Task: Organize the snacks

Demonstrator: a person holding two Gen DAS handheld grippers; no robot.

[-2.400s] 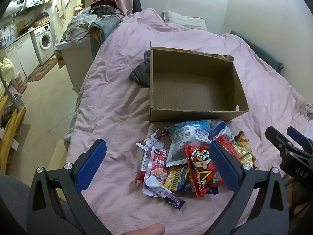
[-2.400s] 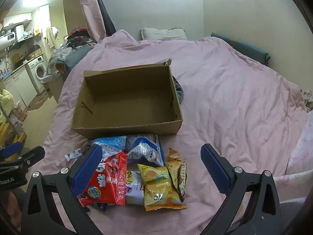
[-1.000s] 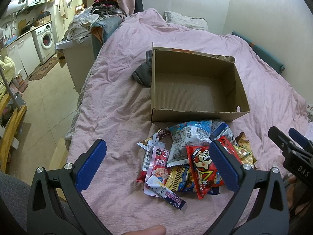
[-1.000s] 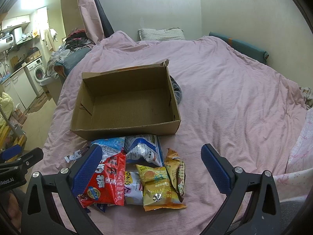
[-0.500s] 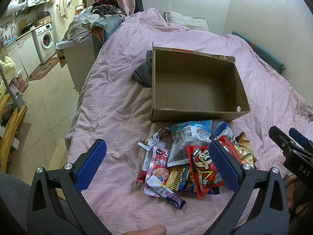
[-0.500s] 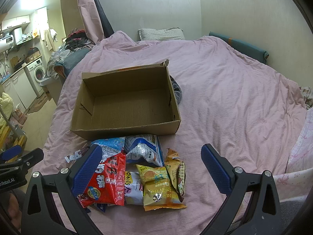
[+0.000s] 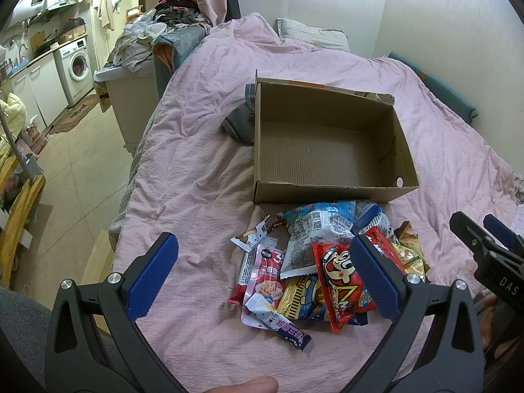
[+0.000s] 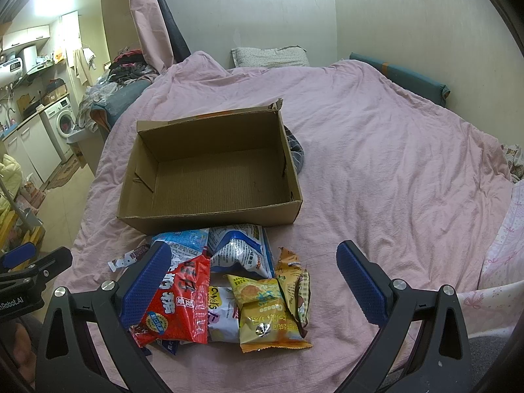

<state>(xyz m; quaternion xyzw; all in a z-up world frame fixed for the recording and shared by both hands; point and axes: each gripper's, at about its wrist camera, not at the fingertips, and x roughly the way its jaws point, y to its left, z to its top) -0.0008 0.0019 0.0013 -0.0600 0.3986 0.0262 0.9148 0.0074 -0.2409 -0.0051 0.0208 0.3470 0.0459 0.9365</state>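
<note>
An empty brown cardboard box [image 7: 327,150] [image 8: 209,177] lies open on the pink bed cover. Just in front of it sits a loose pile of snack packets: a red bag [image 7: 340,281] [image 8: 178,304], a blue-and-white bag [image 7: 314,232] [image 8: 239,249], a yellow cheese packet [image 8: 265,314], a pink pouch [image 7: 267,268] and a purple bar [image 7: 285,326]. My left gripper [image 7: 265,271] hangs open above the pile's left part. My right gripper [image 8: 253,281] hangs open over the pile's right part. Neither holds anything.
A grey garment [image 7: 240,121] lies behind the box's far corner. The bed's left edge drops to a tiled floor [image 7: 72,170] with a washing machine [image 7: 77,65] and a heap of clothes [image 7: 147,36]. A pillow [image 8: 268,57] lies by the wall. Pink cover [image 8: 393,163] stretches to the right.
Both views have shifted only slightly; the box and the snack pile lie as before, and both grippers stay open.
</note>
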